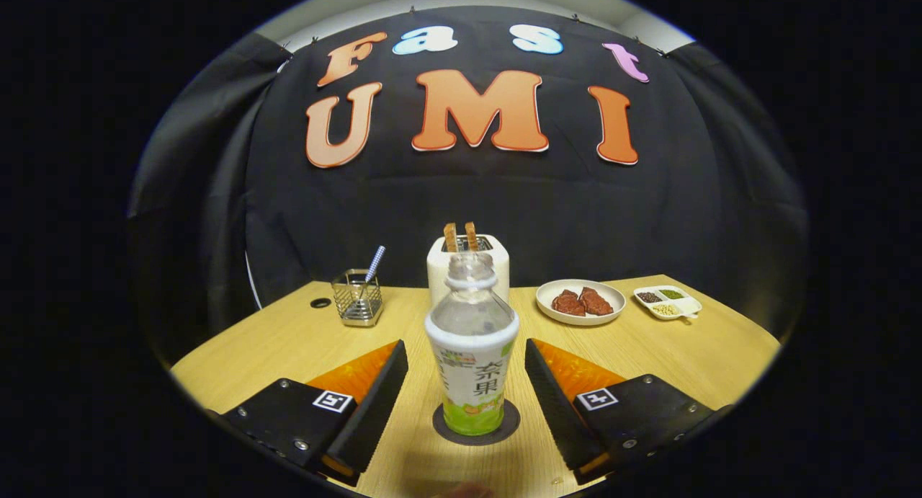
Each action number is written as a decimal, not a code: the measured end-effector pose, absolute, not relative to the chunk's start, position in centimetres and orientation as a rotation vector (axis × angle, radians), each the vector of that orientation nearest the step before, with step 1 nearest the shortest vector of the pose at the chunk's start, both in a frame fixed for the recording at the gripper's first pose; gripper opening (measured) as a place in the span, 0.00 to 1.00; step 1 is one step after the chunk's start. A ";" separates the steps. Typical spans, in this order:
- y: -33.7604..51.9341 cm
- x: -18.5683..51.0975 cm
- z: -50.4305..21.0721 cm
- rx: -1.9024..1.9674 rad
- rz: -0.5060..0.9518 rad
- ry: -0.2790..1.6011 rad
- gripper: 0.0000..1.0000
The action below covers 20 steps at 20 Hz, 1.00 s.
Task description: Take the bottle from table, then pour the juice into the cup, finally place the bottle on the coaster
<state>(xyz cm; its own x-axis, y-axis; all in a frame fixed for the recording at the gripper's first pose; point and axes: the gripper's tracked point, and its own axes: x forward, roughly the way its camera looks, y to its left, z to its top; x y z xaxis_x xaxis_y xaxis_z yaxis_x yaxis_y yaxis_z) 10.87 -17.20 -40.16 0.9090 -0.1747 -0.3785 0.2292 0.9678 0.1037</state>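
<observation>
On the dark round coaster (504, 427) sits the bottle (472, 354), upright, clear on top with a white and green label wrapped around the lower part. It looks pretty much empty up in the clear section, cap end pointing straight up. The gripper (466, 397) has the bottle right between its two fingers (374, 404), but they're spread wide, gaps on both sides, so nothing is being squeezed, it's let go. Coaster and bottle are both on the light wooden table (684, 354). Straight behind the bottle there's a white toaster (436, 274) with two slices of toast (450, 236) sticking up out of the slots. Off to the left of that, a little wire basket holder (357, 298) with a striped straw-looking thing (374, 264) leaning in it, and a small dark round spot (320, 303) on the tabletop beside it. To the right of the toaster, a white plate (612, 296) with two reddish-brown pieces of meat (580, 302), and further right a small divided dish (688, 307) holding different little heaps in its compartments. Can't spot a cup from this angle
</observation>
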 end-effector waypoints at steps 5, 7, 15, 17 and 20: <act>-15.7 7.8 -31.6 0.163 -0.199 0.227 0.97; -15.1 6.0 -27.4 0.127 -0.189 0.196 0.97; -8.4 0.9 -11.9 0.088 -0.139 0.073 0.97; -6.6 -1.0 -9.3 0.072 -0.114 0.050 0.97; -2.8 -3.5 -5.6 0.074 -0.031 -0.017 0.96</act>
<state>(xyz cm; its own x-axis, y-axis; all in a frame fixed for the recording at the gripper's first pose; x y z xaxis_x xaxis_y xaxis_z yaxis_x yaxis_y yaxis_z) -3.55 -2.83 -5.63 0.9994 -0.0319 0.0159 0.0306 0.9968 0.0741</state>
